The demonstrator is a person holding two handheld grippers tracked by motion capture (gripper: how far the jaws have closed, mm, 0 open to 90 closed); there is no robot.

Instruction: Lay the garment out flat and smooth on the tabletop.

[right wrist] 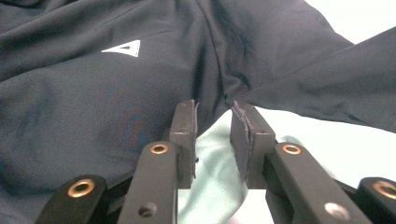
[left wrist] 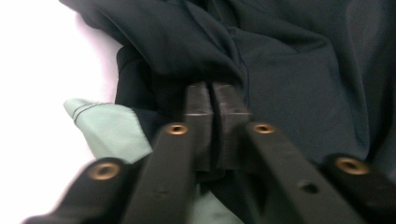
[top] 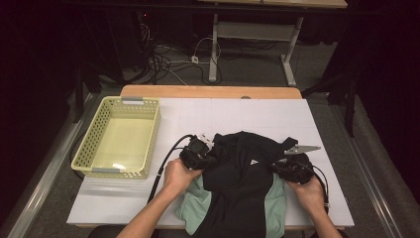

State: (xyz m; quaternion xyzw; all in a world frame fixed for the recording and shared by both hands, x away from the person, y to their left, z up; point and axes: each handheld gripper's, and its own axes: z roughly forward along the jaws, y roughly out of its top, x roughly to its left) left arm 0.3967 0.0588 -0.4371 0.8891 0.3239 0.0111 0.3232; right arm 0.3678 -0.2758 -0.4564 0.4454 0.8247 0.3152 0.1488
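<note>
Two risks: left gripper (left wrist: 212, 100) clenched on black shirt (top: 242, 173) at table (top: 213, 116) 6 o'clock may snag the green shirt (top: 195, 206) beneath; right gripper (right wrist: 212, 121), jaws apart, holds nothing, so shirt drags lopsided.

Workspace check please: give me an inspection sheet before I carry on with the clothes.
Surface: white table top, wooden strip along its far edge.
Job's things: black garment with a small white triangle logo, lying on a pale green garment.
Clutter: yellow perforated basket at far left, looks empty.
Grippers: left gripper shut on the black garment's edge; right gripper open at the garment's other side, jaws apart over green cloth.
Cables: a black cable loops from the left gripper.
Surroundings: dark room, desk legs and tangled floor wiring beyond the table.
</note>
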